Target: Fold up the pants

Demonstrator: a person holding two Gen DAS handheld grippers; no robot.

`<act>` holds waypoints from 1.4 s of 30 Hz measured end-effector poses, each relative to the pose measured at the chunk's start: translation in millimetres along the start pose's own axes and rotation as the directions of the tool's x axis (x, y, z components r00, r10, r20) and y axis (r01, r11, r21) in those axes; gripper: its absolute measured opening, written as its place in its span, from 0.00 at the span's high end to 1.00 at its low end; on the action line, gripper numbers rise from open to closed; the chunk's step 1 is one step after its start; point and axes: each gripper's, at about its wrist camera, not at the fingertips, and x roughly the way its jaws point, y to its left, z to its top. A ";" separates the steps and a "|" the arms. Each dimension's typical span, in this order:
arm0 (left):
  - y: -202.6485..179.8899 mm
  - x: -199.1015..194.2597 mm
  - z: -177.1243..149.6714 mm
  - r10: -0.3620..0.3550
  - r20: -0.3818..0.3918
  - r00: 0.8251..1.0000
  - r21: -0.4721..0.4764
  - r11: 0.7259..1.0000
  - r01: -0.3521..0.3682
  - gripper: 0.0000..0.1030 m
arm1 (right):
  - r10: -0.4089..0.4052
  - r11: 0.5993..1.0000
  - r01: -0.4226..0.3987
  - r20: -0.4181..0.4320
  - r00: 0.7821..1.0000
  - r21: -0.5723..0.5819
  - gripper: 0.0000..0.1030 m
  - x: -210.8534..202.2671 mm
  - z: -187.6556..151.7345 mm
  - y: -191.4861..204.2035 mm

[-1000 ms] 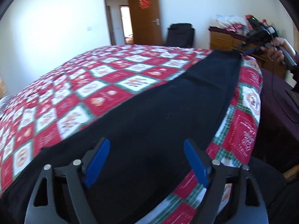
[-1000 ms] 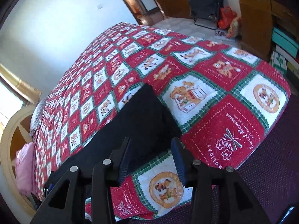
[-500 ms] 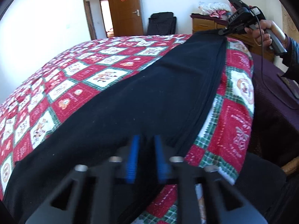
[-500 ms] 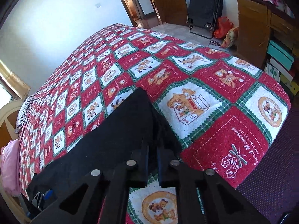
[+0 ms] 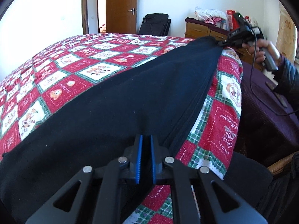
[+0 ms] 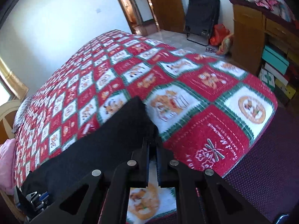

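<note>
Black pants stretched along bed edge; left tongs clenched on lower-frame end, right tongs clenched on opposite end, keeping fabric taut for folding.

A home bedroom: quilted bed (Christmas patchwork), wooden door, dresser.

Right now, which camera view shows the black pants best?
The left wrist view: the pants stretch along the quilt from the left gripper to the right gripper. The right wrist view shows mainly the narrow end clamped by the right gripper.
</note>
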 end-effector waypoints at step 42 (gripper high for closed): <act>-16.1 0.9 -8.4 -0.024 -0.021 1.000 0.000 1.000 0.024 0.63 | -0.189 0.940 0.193 0.043 0.981 -0.280 0.53 40.8 38.4 67.7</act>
